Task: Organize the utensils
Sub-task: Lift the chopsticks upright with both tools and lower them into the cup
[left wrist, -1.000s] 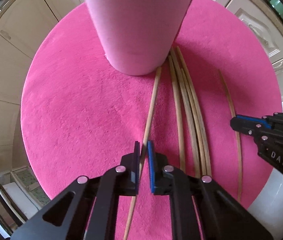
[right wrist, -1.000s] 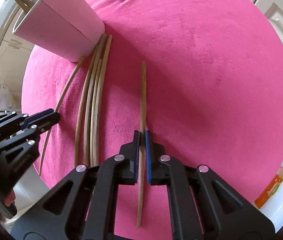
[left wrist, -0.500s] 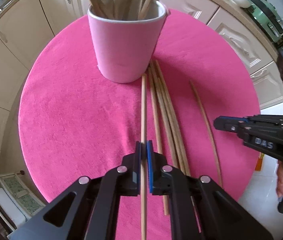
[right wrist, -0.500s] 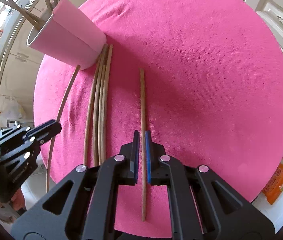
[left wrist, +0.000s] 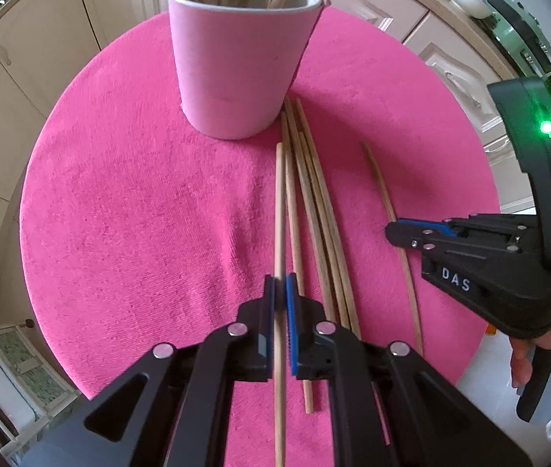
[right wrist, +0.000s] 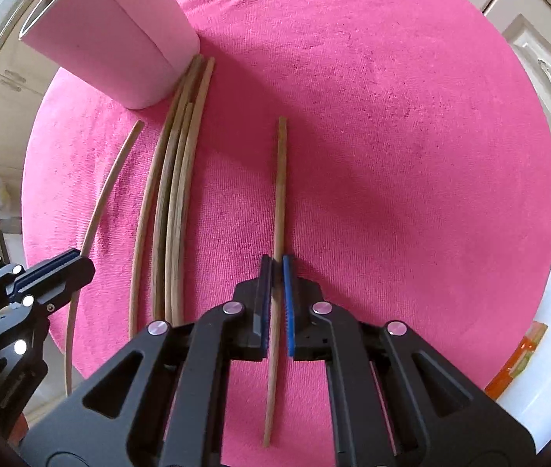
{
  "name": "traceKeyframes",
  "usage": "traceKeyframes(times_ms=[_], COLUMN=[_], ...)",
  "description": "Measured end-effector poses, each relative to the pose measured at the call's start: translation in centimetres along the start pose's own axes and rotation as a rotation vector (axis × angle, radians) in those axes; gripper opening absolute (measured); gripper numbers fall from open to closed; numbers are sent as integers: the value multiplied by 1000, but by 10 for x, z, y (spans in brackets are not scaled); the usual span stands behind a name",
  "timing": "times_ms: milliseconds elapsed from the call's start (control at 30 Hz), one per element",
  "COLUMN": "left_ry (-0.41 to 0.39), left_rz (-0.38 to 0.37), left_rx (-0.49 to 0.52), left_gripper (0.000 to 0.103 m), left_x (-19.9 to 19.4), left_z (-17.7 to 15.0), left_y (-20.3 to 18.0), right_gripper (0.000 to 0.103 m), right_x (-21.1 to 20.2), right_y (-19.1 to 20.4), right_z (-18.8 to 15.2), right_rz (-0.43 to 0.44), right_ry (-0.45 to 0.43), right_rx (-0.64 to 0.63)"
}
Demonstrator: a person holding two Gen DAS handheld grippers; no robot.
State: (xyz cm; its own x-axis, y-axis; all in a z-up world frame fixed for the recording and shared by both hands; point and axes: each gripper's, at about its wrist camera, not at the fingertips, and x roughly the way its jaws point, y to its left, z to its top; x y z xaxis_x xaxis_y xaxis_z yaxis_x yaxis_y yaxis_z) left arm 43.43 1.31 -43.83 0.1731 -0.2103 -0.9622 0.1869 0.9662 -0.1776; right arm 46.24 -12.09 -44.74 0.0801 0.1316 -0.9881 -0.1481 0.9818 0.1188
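Both grippers were already clamped on a chopstick each: the left gripper (left wrist: 280, 286) pinched a stick (left wrist: 280, 210) whose far tip pointed at the cup (left wrist: 242, 66), ending just short of its base. The right gripper (right wrist: 274, 266) pinched the lone stick (right wrist: 280, 190), which lay well off to the cup's right, long axis running alongside the loose bundle (right wrist: 176, 179) beside the cup. The left one looked nearer the cup, so I'd guess its stick goes in first.
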Motion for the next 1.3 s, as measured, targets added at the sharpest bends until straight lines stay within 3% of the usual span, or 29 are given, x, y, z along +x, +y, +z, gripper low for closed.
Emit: traceKeyframes(times_ms=[100,233,367,767,1067,1300], left_ry=[-8,-35,-82,-419,-650,-803], left_rz=[-7,-27,-84,-209,-187,-139], left_rx=[2,31,33,27,-11,-81], left_gripper=[6,6,6,6,6,6], left_x=[-3,-14,-28,-75,-123,-152], left_z=[0,-3,-4,5,11,33], left_y=[-1,-3,-7,-23,-20,-10], right_gripper=[6,5,5,5,5,5], right_x=[3,-3,-23,-76,-135,-186], right_y=[12,-7,-18,-29,-24,-9], right_z=[-1,-6,-13,-14,5,31], right_rz=[0,105,154,258,319,313], right_ry=[-3,-20,-80,-205,-365,-575], right_rx=[-8,85,114,60,8,-25])
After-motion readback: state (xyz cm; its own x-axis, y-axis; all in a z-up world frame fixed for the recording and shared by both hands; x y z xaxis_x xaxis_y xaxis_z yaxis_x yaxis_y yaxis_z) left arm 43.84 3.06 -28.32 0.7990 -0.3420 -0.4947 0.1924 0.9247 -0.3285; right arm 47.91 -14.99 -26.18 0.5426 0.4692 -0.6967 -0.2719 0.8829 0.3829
